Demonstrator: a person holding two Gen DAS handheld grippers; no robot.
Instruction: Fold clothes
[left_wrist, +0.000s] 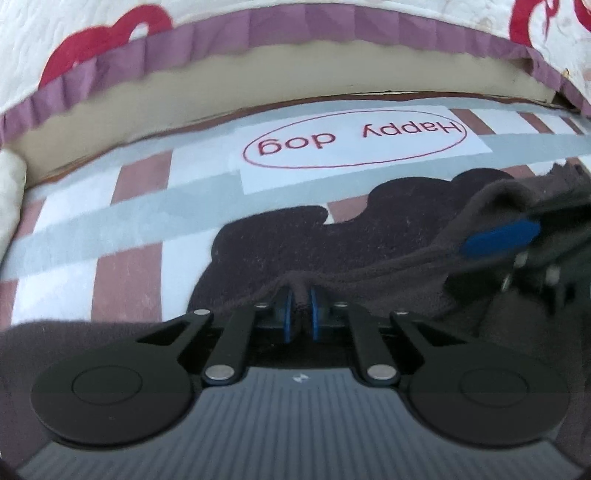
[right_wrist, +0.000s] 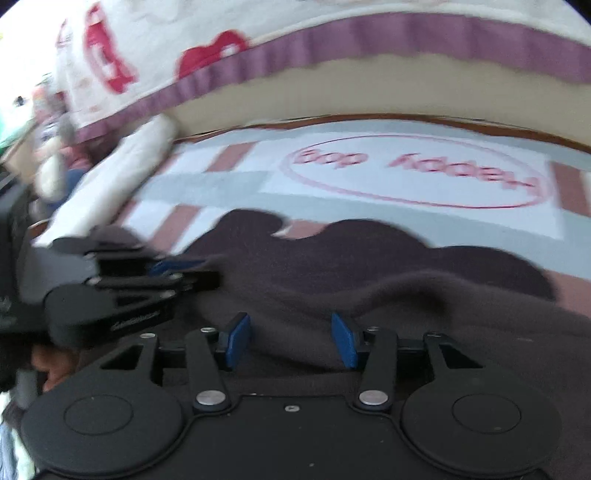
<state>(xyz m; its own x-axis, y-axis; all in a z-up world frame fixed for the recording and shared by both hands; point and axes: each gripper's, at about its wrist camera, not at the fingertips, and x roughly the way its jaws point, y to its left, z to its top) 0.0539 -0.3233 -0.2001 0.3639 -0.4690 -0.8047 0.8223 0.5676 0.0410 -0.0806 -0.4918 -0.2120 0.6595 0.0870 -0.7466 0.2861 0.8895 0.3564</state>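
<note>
A dark brown garment (left_wrist: 295, 240) lies on a checked mat. My left gripper (left_wrist: 300, 295) is shut on a raised fold of its edge. My right gripper (right_wrist: 291, 332) is open, its blue pads apart over the garment (right_wrist: 369, 280), holding nothing. The right gripper also shows at the right of the left wrist view (left_wrist: 502, 236), close against the lifted cloth. The left gripper shows at the left of the right wrist view (right_wrist: 173, 273), low on the garment.
The mat (left_wrist: 110, 221) has pink, grey and white checks and a white "Happy dog" label (left_wrist: 354, 144). Behind it runs a bed edge with a purple-trimmed white quilt (left_wrist: 258, 26). A white rolled cloth (right_wrist: 122, 173) lies at the mat's left.
</note>
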